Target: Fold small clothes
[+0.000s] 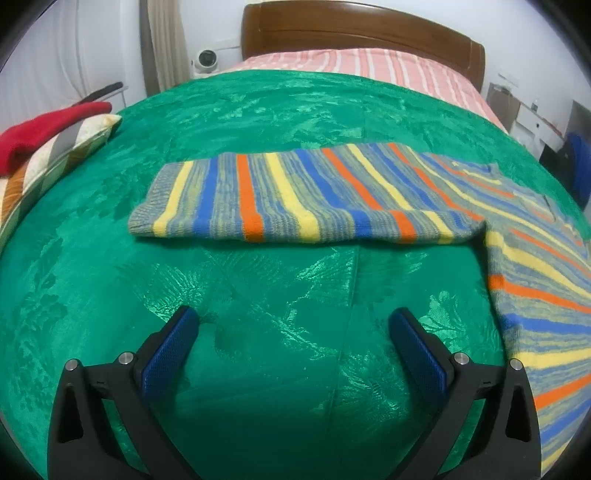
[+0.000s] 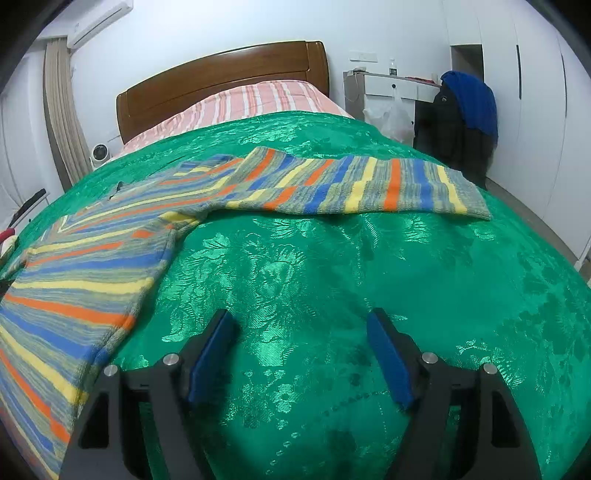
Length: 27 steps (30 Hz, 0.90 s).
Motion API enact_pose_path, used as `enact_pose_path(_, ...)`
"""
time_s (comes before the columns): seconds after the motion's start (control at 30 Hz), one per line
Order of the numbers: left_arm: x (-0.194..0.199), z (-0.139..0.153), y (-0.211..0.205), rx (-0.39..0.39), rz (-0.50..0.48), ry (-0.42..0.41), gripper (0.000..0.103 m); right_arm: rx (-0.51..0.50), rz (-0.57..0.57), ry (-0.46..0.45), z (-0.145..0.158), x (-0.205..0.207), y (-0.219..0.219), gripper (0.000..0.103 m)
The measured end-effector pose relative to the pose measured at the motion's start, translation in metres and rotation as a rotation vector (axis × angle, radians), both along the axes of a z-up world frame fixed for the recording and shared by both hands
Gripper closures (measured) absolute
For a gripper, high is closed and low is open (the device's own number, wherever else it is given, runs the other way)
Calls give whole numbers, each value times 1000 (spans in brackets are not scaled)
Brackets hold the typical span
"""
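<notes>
A striped knit sweater [image 1: 295,195], with orange, yellow, blue and grey bands, lies flat on the green bedspread [image 1: 258,295]. In the left wrist view one sleeve stretches out to the left and the body runs down the right side. My left gripper [image 1: 293,321] hovers open over bare bedspread, short of that sleeve, with nothing between its blue pads. In the right wrist view the sweater [image 2: 92,266] has its body at the left and the other sleeve [image 2: 369,188] reaching right. My right gripper [image 2: 301,325] stands open above the bedspread [image 2: 332,266], holding nothing.
A red garment [image 1: 40,129] rests on a patterned pillow [image 1: 74,147] at the far left. The wooden headboard [image 1: 351,33] and pink striped sheet [image 1: 369,62] lie beyond. A chair draped with dark and blue clothes [image 2: 465,107] stands right of the bed.
</notes>
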<state>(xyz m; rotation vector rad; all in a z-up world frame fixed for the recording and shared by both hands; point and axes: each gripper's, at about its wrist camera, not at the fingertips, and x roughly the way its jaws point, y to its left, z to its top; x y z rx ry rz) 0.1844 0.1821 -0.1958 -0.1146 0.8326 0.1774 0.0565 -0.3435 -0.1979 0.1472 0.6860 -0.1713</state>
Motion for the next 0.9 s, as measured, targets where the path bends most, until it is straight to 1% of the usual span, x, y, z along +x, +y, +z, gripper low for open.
enact_pose_path(0.9,4,-1,-1,0,0,-2,0,-5,1,0,2,-2,1,28)
